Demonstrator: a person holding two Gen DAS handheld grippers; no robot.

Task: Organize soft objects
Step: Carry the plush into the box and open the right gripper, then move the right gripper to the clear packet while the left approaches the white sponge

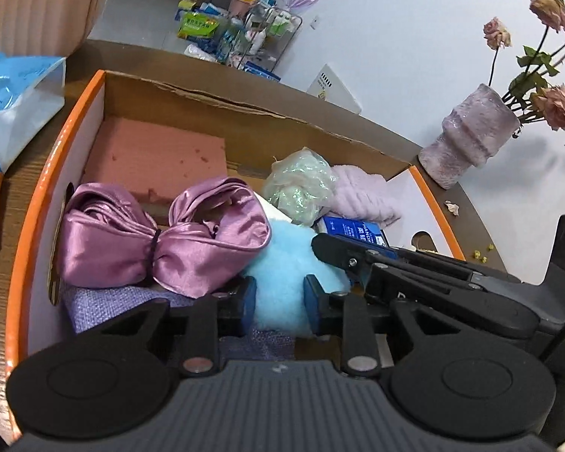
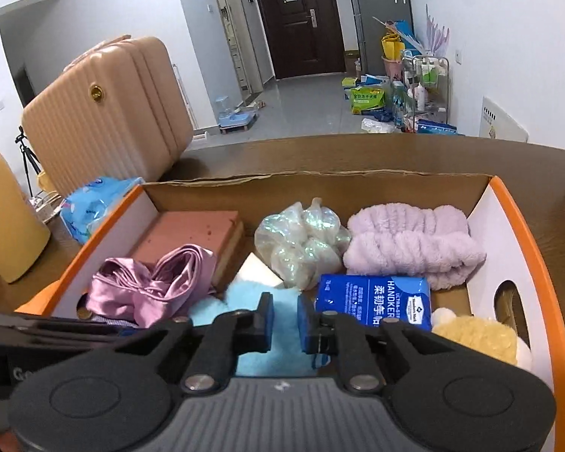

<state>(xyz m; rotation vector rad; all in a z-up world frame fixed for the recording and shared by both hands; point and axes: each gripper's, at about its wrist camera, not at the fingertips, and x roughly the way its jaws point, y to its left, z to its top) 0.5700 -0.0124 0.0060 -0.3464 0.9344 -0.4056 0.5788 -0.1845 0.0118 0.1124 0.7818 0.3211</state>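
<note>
An orange-rimmed cardboard box [image 1: 30, 203] [image 2: 523, 226] holds soft things: a pink sponge block [image 1: 158, 158] [image 2: 192, 233], a purple satin bow [image 1: 162, 245] [image 2: 150, 286], an iridescent bag [image 1: 301, 184] [image 2: 301, 241], a lilac fluffy cloth [image 1: 361, 192] [image 2: 410, 245], a blue tissue pack [image 1: 354, 229] [image 2: 376, 301], a yellow plush [image 2: 478, 339]. My left gripper [image 1: 278, 301] is shut on a light blue fluffy pom [image 1: 282, 263] inside the box. My right gripper [image 2: 284, 320] hovers over the same blue pom [image 2: 245, 297], its jaws slightly apart and empty; it shows in the left wrist view [image 1: 395, 267].
A purple knitted cloth [image 1: 105, 305] lies under the bow. A blue wipes bag [image 1: 15, 109] [image 2: 94, 207] lies left of the box, a beige suitcase [image 2: 105, 113] behind it. A lilac vase with dried roses [image 1: 471, 139] stands right on the wooden table [image 1: 3, 301].
</note>
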